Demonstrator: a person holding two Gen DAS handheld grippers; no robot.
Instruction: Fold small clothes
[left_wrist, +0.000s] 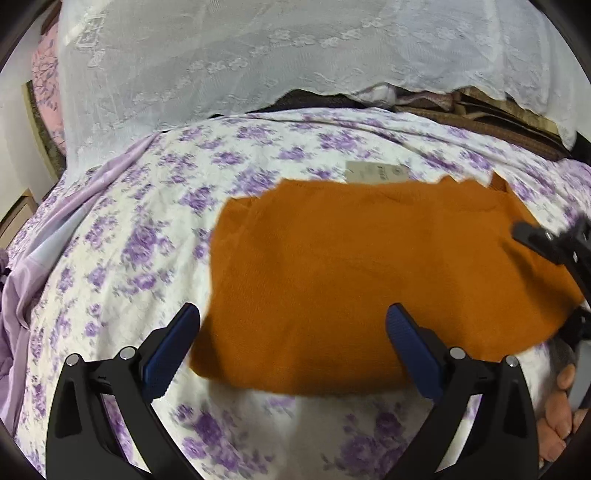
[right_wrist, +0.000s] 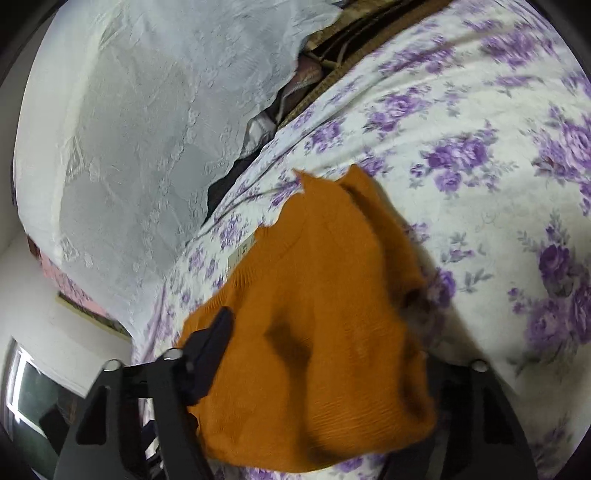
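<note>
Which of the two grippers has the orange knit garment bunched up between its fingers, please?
The right gripper: the orange knit garment heaps between its fingers, while the left gripper's blue pads stand wide apart, bare.

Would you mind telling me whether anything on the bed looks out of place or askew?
A pale paper tag sticks out from under the far edge of the orange knitted garment lying on the purple-flowered bedspread. That far edge is jagged and uneven. Nothing looks spilled or damaged.
</note>
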